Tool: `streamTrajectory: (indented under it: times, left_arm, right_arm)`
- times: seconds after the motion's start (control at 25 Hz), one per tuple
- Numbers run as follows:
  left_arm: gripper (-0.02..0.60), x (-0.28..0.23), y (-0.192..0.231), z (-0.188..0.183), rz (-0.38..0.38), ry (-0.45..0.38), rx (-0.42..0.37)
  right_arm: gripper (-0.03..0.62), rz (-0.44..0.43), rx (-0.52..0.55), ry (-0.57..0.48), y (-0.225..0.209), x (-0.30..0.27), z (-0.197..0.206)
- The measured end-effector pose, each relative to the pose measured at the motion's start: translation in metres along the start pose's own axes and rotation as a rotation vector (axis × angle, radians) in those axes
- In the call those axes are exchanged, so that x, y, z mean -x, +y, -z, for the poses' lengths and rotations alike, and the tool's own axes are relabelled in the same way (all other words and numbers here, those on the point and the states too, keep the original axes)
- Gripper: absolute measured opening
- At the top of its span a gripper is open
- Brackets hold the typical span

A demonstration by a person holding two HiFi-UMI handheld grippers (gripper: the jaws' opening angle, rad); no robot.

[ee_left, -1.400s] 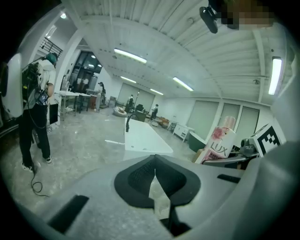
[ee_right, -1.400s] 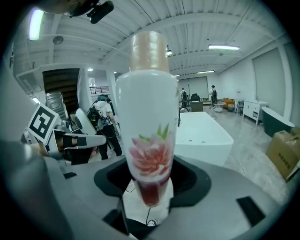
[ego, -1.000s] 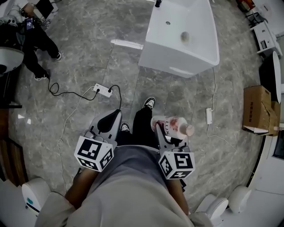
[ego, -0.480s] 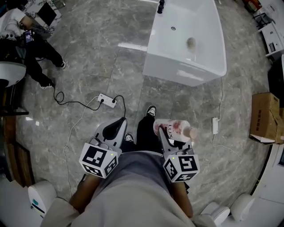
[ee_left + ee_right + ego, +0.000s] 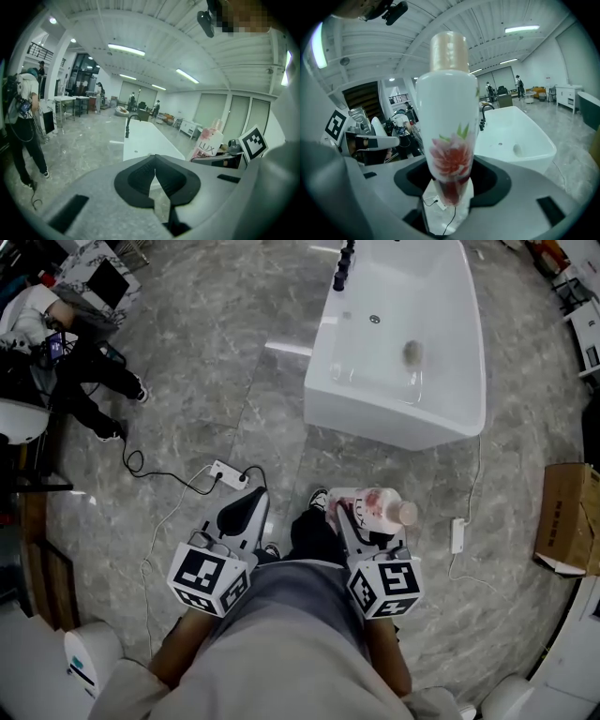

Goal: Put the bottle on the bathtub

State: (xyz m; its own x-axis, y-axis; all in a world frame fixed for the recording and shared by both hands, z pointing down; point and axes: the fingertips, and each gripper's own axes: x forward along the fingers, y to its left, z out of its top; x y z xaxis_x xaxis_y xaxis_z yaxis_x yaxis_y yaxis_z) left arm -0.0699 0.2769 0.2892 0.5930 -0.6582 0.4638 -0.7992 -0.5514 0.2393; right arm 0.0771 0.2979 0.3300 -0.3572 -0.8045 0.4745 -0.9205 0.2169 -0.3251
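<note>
Holding a bottle (image 5: pixel 449 112), the right gripper (image 5: pixel 450 185) has its two jaws pressed on the lower part of it, one jaw at each side. This bottle is white with a pink flower print and a beige cap, and in the right gripper view the cap points up, away from the jaws. In the head view the bottle (image 5: pixel 371 505) lies across the tip of the right gripper (image 5: pixel 354 515), with its cap turned to the right. It is above the grey stone floor (image 5: pixel 187 381), close to the person's shoes and well apart from the bathtub (image 5: pixel 375 413).

The white bathtub stands ahead of the person, and a black tap (image 5: pixel 345 263) is at its far end. The left gripper (image 5: pixel 239 509) is beside the right one, on the other side of the person's legs. In the left gripper view its jaws are together and nothing is between them (image 5: pixel 154 176). A white power strip (image 5: pixel 228 476) with a black cable lies on the floor just in front of this gripper. A cardboard box (image 5: pixel 567 517) stands at the right edge, and another person (image 5: pixel 80 357) sits far at the upper left.
</note>
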Motion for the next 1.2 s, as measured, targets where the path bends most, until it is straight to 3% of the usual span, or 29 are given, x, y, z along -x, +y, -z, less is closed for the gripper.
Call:
streamTrajectory:
  times: [0.32, 0.64, 1.2]
  left_arm:
    - [0.006, -0.051, -0.005, -0.039, -0.06, -0.041, -0.002]
    - [0.006, -0.069, -0.003, -0.049, -0.079, -0.015, -0.017]
    - [0.006, -0.148, 0.036, -0.085, 0.054, -0.004, -0.007]
  right_arm:
    - [0.23, -0.063, 0.032, -0.012, -0.048, -0.029, -0.041]
    - [0.23, -0.082, 0.001, -0.028, -0.062, -0.047, -0.055]
    - [0.23, -0.034, 0.028, 0.017, -0.079, -0.107, -0.088]
